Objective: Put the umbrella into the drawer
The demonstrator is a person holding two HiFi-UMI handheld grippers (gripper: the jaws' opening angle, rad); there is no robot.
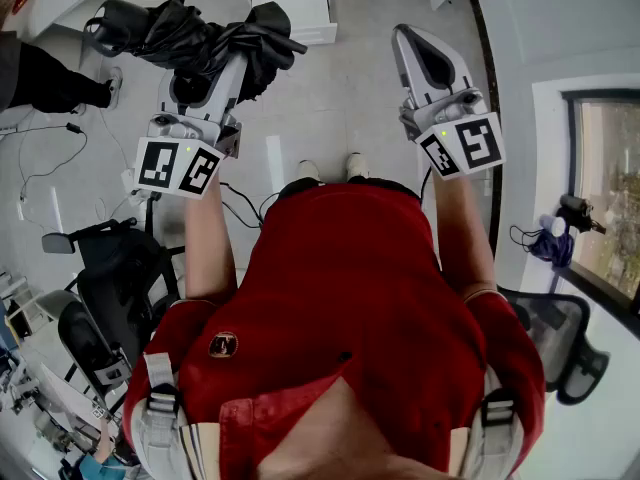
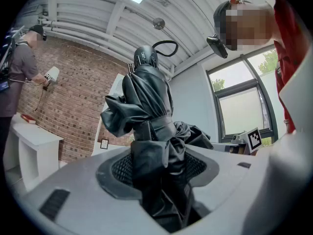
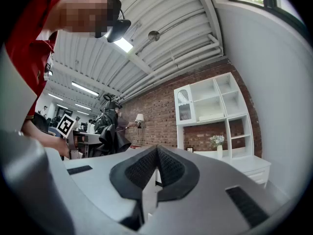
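Note:
A folded black umbrella [image 1: 190,33] sticks out crosswise from my left gripper [image 1: 228,68], which is shut on its bunched fabric. In the left gripper view the umbrella [image 2: 146,106] rises upright between the pads of the left gripper [image 2: 157,168], its handle loop on top. My right gripper [image 1: 408,36] is held level to the right, shut with nothing in it; in its own view the right gripper's [image 3: 156,155] pads meet. The white drawer unit [image 1: 292,3] stands on the floor ahead, its drawer pulled out. The umbrella [image 3: 110,129] also shows far left in the right gripper view.
A black office chair [image 1: 110,278] stands at my left and another [image 1: 560,343] at my right. A person in dark clothes [image 1: 50,78] stands at the far left, near cables on the floor. White shelves [image 3: 215,116] line a brick wall.

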